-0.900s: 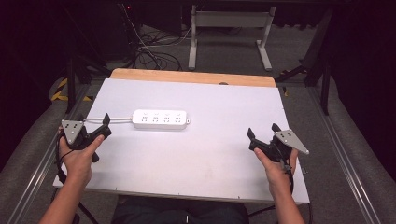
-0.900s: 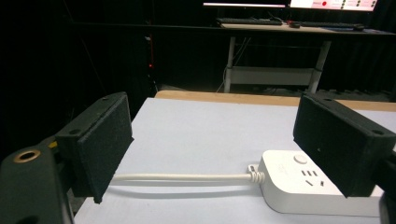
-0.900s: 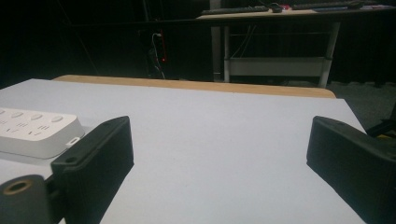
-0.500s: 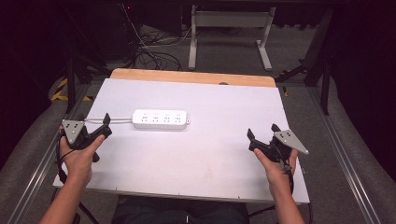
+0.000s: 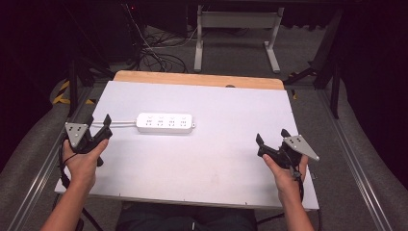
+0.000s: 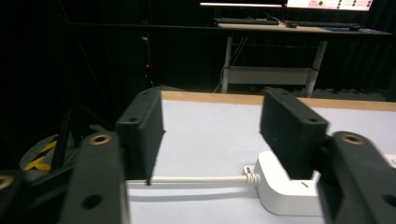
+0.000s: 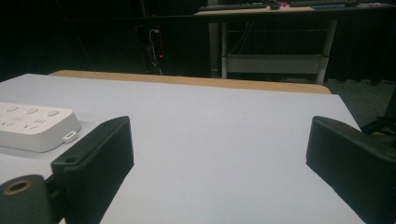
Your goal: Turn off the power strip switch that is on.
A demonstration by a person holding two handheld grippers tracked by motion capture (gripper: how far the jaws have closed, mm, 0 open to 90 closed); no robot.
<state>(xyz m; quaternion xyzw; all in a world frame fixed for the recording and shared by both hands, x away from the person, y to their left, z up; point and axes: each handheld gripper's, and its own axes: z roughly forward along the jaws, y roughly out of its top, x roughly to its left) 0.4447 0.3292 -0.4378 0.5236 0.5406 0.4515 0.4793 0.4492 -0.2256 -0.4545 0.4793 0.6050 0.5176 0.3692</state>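
Fingers of the left gripper (image 5: 98,129) stand apart, empty, straddling the white cord (image 6: 198,179) beside the power strip (image 5: 165,123) lying left of centre on the worktop (image 5: 216,159); the right gripper (image 5: 272,138), well apart, gapes empty too.

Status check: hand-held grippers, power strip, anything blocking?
Left hand-held gripper open, straddling the white cord. Right hand-held gripper open, empty. White plastic power strip flat on table, untouched. Nothing blocking.

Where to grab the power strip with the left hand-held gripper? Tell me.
Grip the power strip across its two long sides at the cable end, coming from above. It lies flat, and its width looks narrow enough for the jaws. The left hand-held gripper already sits open by that end, over the cable.
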